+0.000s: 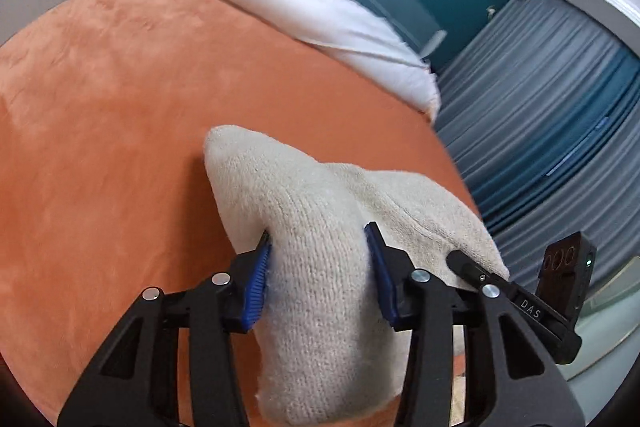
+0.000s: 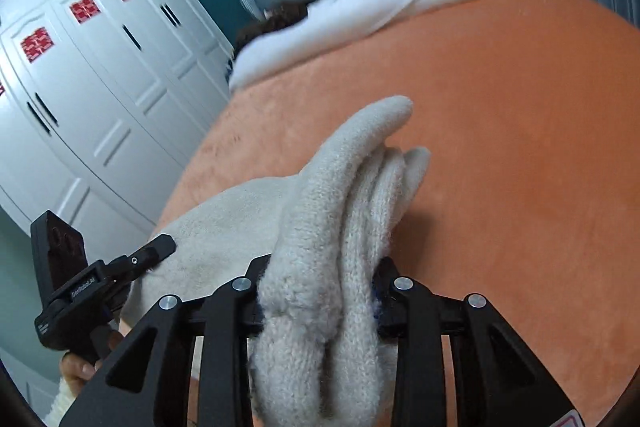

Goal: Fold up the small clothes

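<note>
With both sets of jaws clenched on the cream knit (image 1: pixel 316 267), left gripper (image 1: pixel 320 267) around 1 thick fold and right gripper (image 2: pixel 320 291) around bunched layers over the bed (image 1: pixel 120 87), keep edges level while folding.

Cream knit garment (image 1: pixel 320 267) (fuzzy), bunched, lifted above orange blanket (image 1: pixel 120 107)

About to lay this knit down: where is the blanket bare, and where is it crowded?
Bare orange blanket runs from the cream knit to the white sheet at its far edge; in the right view the blanket beyond and beside the right gripper is bare too. It is crowded near the left gripper, where both grippers clamp the bunched knit.
</note>
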Tool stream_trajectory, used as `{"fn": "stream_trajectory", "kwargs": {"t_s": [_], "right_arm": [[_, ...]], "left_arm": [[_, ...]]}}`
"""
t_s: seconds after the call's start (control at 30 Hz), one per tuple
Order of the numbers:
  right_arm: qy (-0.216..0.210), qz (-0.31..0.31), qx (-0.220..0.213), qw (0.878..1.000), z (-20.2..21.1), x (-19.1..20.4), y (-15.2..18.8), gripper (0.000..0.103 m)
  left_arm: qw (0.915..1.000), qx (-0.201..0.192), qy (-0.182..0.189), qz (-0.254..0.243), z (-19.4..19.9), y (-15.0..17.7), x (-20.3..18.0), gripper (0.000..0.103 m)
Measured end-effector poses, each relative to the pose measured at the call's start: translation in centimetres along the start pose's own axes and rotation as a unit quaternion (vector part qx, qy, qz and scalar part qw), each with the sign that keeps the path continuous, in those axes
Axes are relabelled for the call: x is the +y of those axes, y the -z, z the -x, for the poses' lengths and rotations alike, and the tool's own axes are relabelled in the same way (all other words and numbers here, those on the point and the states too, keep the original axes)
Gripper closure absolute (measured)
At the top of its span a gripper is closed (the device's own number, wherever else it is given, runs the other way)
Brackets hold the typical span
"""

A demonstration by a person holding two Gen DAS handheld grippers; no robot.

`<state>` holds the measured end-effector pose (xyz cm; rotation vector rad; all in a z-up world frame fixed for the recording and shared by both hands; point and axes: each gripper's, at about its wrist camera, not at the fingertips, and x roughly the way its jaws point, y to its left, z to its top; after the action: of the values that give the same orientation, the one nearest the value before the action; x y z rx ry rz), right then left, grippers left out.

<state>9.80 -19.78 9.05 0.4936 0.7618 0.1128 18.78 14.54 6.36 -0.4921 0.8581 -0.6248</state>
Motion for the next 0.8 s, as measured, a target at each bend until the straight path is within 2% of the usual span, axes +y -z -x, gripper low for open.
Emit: {"fn": "stream_trajectory", "kwargs": {"t_s": [0.07,0.1,0.17,0.2,0.27,0.3,0.37,0.43,0.5,0.53,0.6,0.63,0.73,0.8], "right_arm": [[0.01,-0.017,0.004,1.0,-0.4,-1.9,0.4,0.068],[0.028,-0.03,0.026,0.999,-2.1,-3.8,1.3,0.065],[0.074,-0.056,0.095,0.991,-5.8,-7.0,3.1,0.064],[0.106,-0.081,0.134,0.982,-7.2,-8.6,4.1,0.063],[0.064,-0.122,0.09,0.986,-5.3,-9.1,4.2,0.063],[0.065,-0.123,0.071,0.988,-3.8,-8.5,4.0,0.063],[0.076,-0.098,0.017,0.992,-0.8,-6.7,3.7,0.065],[0.078,-0.063,-0.007,0.995,1.0,-4.8,3.8,0.076],[0.09,-0.016,0.015,0.996,-0.3,-3.0,4.5,0.083],[0.104,0.006,0.039,0.994,-1.6,-2.7,5.2,0.084],[0.136,0.027,0.105,0.985,-5.6,-3.5,6.8,0.096],[0.14,0.027,0.112,0.983,-6.3,-3.8,7.3,0.096],[0.144,0.046,0.08,0.985,-4.1,-1.5,6.3,0.093],[0.145,0.054,0.054,0.986,-2.3,0.1,5.8,0.09]], "left_arm": [[1.0,0.008,0.001,-0.001,-1.1,0.7,0.4,0.057],[0.9997,0.02,-0.014,-0.003,-2.4,1.4,1.0,0.056],[0.995,0.069,-0.072,0.006,-5.8,3.7,2.8,0.058],[0.9905,0.091,-0.102,0.014,-6.9,4.7,3.7,0.055],[0.9935,0.062,-0.085,0.043,-5.4,5.7,4.1,0.053],[0.9935,0.056,-0.089,0.044,-4.6,5.6,3.9,0.053],[0.9932,0.041,-0.105,0.028,-2.7,5.5,2.8,0.055],[0.9917,0.037,-0.123,-0.005,-1.9,5.7,1.6,0.054],[0.9851,0.057,-0.157,-0.04,-2.6,6.3,0.4,0.054],[0.9828,0.065,-0.165,-0.051,-3.2,6.8,0.0,0.054],[0.9775,0.086,-0.181,-0.065,-4.4,7.8,-0.1,0.054],[0.9754,0.091,-0.188,-0.072,-4.6,8.2,-0.4,0.054],[0.97,0.092,-0.206,-0.09,-3.9,9.2,-1.8,0.053],[0.9696,0.086,-0.209,-0.094,-3.0,9.6,-2.9,0.045]]}}
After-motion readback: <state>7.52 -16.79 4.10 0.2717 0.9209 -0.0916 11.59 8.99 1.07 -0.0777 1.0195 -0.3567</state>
